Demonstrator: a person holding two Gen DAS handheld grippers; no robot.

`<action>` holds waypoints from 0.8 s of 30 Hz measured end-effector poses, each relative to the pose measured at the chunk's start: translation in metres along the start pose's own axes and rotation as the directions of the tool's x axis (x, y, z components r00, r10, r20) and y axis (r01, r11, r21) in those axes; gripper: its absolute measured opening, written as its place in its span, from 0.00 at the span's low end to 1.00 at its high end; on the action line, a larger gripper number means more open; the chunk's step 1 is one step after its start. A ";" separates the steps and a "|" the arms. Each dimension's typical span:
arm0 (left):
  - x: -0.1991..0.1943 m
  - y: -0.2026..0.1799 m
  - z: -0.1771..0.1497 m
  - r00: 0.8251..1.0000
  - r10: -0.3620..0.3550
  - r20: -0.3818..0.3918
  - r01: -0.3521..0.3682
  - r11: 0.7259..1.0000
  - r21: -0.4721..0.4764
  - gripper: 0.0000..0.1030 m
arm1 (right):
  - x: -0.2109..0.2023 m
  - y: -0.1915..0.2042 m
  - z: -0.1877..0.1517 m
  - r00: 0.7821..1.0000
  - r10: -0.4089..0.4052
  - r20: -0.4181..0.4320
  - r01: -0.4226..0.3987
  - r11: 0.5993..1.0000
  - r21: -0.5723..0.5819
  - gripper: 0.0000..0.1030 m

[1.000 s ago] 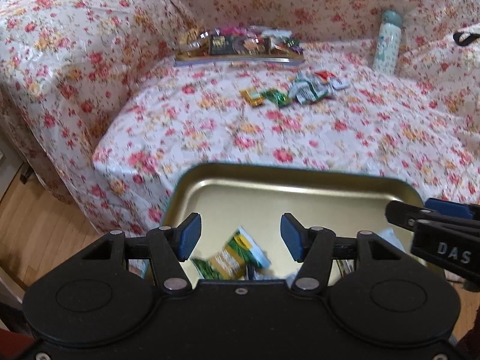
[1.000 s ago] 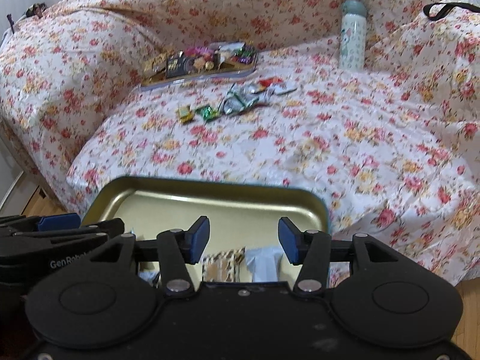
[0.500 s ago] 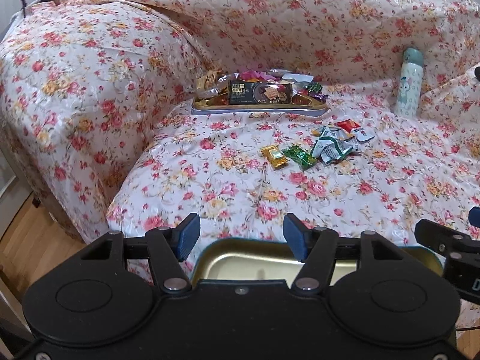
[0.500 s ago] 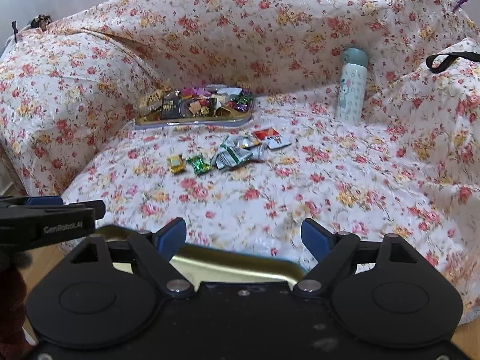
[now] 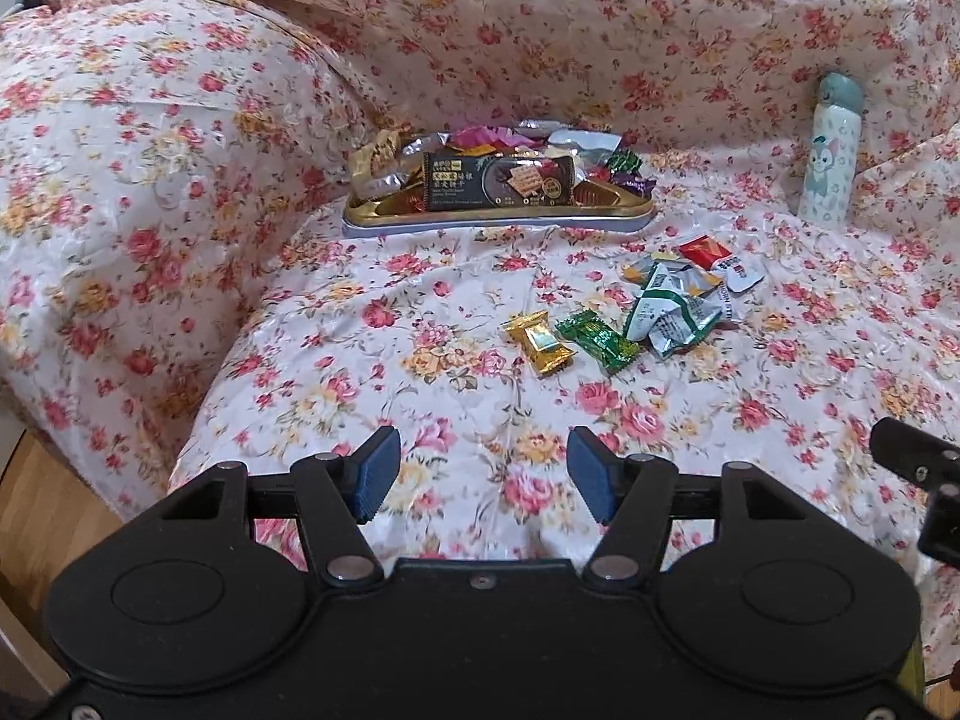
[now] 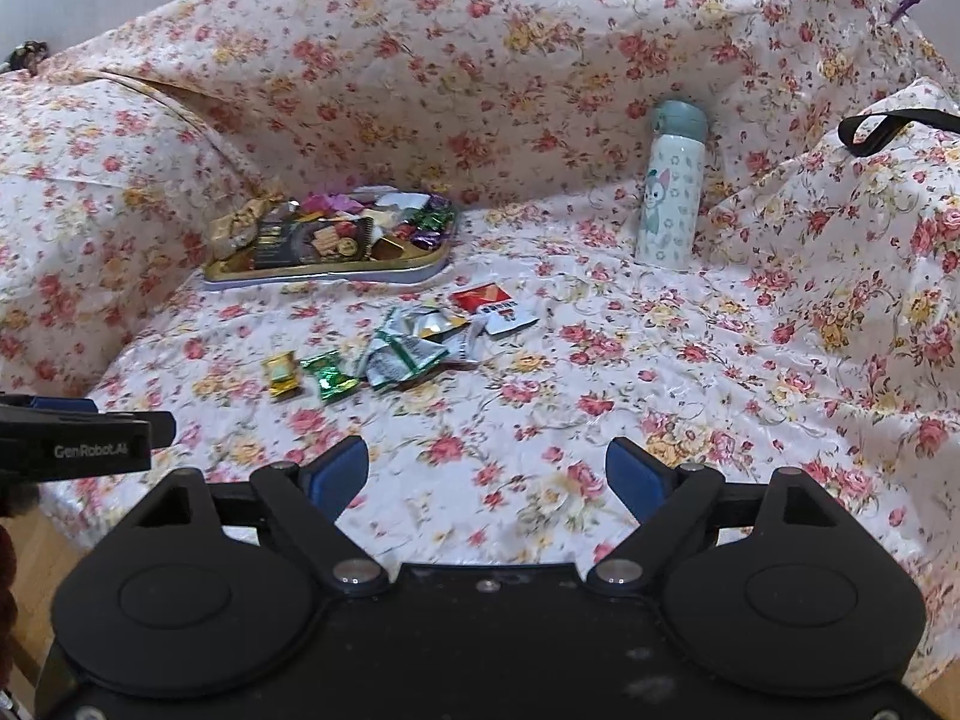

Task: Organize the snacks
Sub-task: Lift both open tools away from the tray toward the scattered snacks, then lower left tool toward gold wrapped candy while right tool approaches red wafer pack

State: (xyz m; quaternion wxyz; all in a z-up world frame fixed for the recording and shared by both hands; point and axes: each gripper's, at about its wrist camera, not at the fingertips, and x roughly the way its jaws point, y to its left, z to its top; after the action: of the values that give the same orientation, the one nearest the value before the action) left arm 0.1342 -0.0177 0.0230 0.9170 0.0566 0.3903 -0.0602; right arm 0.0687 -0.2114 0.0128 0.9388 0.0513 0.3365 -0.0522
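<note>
Centrally, a gold tray (image 5: 498, 217) is sitting at the back of a flower-covered sofa (image 5: 300, 330), against the backrest. It is holding a heap of wrapped snacks: a black cracker box (image 5: 498, 183) is standing along its front edge, gold and silver packets are crowding its left end, pink wrappers are lying behind the box, and green and purple candies (image 5: 627, 171) are filling its right end.

Loose snacks are lying on the seat in front of the tray, apart from it. A gold candy (image 5: 538, 341) and a green candy (image 5: 597, 341) are lying just beside each other. Next to them, green-and-white packets (image 5: 672, 312) are overlapping in a small pile, with a red packet (image 5: 705, 252) at its far edge.

A white bottle (image 6: 669, 192) with a cartoon print is standing upright near the backrest, well apart from the tray.

Both tools are hovering over the seat's front edge. The left tool (image 5: 480, 471) is spread and gripping nothing. The right tool (image 6: 487, 474) is spread wider and is likewise empty. The right-wrist view is also showing the left tool's side at its left border.
</note>
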 end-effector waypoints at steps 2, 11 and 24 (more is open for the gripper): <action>0.010 0.000 0.004 1.000 -0.001 -0.014 0.001 1.000 0.003 0.64 | 0.010 -0.002 0.005 1.000 -0.003 -0.014 0.003 1.000 0.002 0.88; 0.064 0.000 0.020 0.994 -0.050 -0.101 0.049 0.999 -0.016 0.63 | 0.060 -0.010 0.016 0.996 0.004 -0.089 -0.002 1.000 0.025 0.87; 0.126 -0.010 0.045 0.985 -0.081 -0.155 0.081 0.997 -0.008 0.63 | 0.122 -0.013 0.028 0.984 0.011 -0.180 -0.003 0.999 0.048 0.85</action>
State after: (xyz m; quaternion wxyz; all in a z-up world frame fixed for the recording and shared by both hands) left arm 0.2507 -0.0425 -0.0376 0.8806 0.0444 0.4627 -0.0925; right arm 0.1785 -0.2362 -0.0445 0.9033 0.0795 0.4184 -0.0521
